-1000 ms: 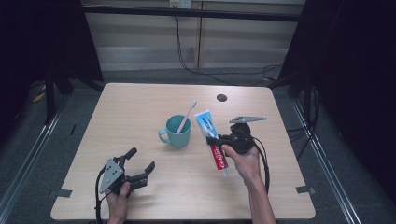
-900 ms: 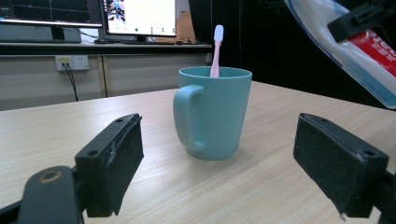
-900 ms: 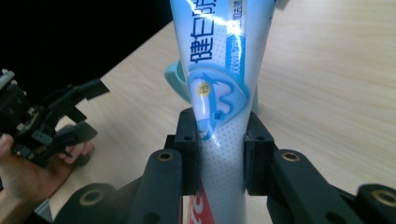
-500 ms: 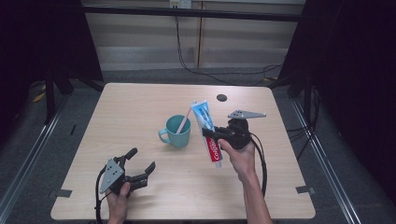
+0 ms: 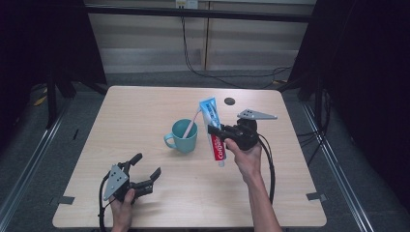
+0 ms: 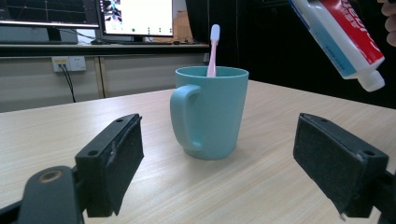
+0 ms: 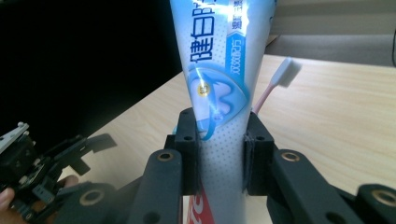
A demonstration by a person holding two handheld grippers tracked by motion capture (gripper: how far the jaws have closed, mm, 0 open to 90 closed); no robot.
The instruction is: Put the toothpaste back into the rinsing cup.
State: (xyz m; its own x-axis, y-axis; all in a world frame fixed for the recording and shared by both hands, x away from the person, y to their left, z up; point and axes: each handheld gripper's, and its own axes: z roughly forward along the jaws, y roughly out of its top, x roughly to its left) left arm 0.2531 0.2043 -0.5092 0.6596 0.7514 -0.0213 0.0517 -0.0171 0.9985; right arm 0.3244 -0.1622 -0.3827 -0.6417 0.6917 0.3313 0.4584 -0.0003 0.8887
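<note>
Pads of the right gripper press on both sides of the toothpaste tube, clamping it near its middle. The tube hangs clear of the table, cap end down toward the person and flat end up, tilted toward the teal mug just beside it. A pink toothbrush stands in that mug. Picking up the tube looks done; carrying it over the mug and lowering it in beside the brush seems to be what is left. The left gripper rests low on the table, well apart, jaws spread wide and holding nothing.
</note>
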